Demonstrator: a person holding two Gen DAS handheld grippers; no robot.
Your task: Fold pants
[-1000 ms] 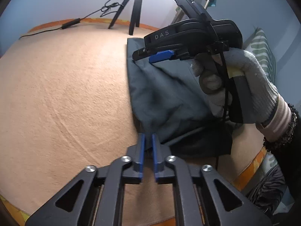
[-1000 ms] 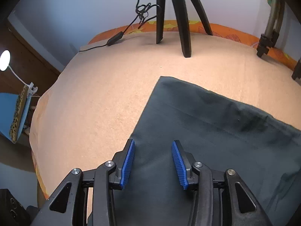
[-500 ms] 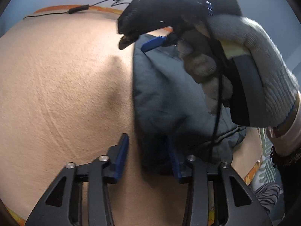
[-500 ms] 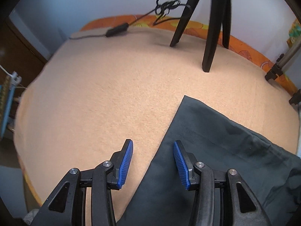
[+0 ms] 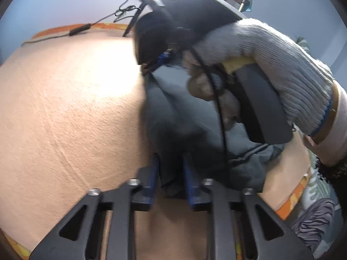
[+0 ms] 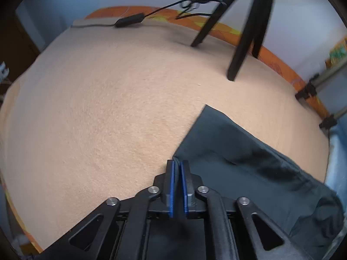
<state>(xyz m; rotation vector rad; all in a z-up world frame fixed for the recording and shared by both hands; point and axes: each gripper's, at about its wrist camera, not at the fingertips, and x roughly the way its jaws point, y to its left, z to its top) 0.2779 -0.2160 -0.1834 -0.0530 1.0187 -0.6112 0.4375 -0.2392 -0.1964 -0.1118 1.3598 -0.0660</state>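
1. Dark grey pants (image 6: 249, 158) lie on a peach blanket (image 6: 108, 119), toward its right side in the right wrist view.
2. Right gripper (image 6: 177, 166): blue pads pressed together, pinching the left edge of the pants.
3. Left gripper (image 5: 171, 166): blue pads a little apart, a bunched fold of the pants (image 5: 184, 119) sitting between them; firm clamping cannot be told.
4. Left wrist view: gloved right hand (image 5: 271, 69) grips the right tool's handle above the pants.
5. Black tripod (image 6: 245, 32) stands at the far edge; a black cable (image 6: 151, 15) runs beside it.
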